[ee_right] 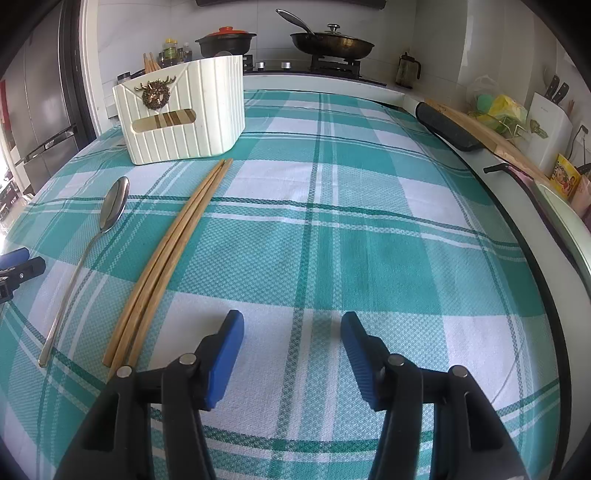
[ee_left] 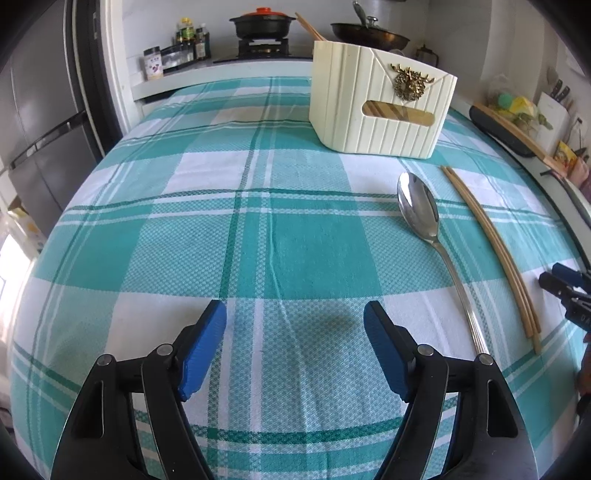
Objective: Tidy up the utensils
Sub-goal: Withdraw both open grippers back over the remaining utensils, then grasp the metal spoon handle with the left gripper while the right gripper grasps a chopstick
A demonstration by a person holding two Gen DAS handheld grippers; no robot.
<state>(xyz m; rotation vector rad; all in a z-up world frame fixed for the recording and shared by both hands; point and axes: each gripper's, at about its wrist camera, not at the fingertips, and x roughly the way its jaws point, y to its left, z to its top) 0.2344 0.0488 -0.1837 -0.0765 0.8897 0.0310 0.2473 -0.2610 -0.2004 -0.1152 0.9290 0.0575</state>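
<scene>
A metal spoon (ee_left: 428,229) and wooden chopsticks (ee_left: 491,251) lie side by side on the teal checked tablecloth (ee_left: 258,240), in front of a cream utensil holder (ee_left: 380,99) that holds more chopsticks. My left gripper (ee_left: 295,314) is open and empty, left of the spoon. In the right wrist view the spoon (ee_right: 85,258) and chopsticks (ee_right: 170,254) lie left of my right gripper (ee_right: 291,325), which is open and empty, with the holder (ee_right: 181,114) behind them. The other gripper shows at the edge of each view.
Behind the table is a stove with a black pot (ee_left: 262,22) and a lidded pan (ee_right: 332,40). Bottles and jars (ee_left: 184,40) stand at its left. A cutting board (ee_right: 480,125), knife block and packets line the right counter. A grey fridge (ee_left: 37,110) stands at left.
</scene>
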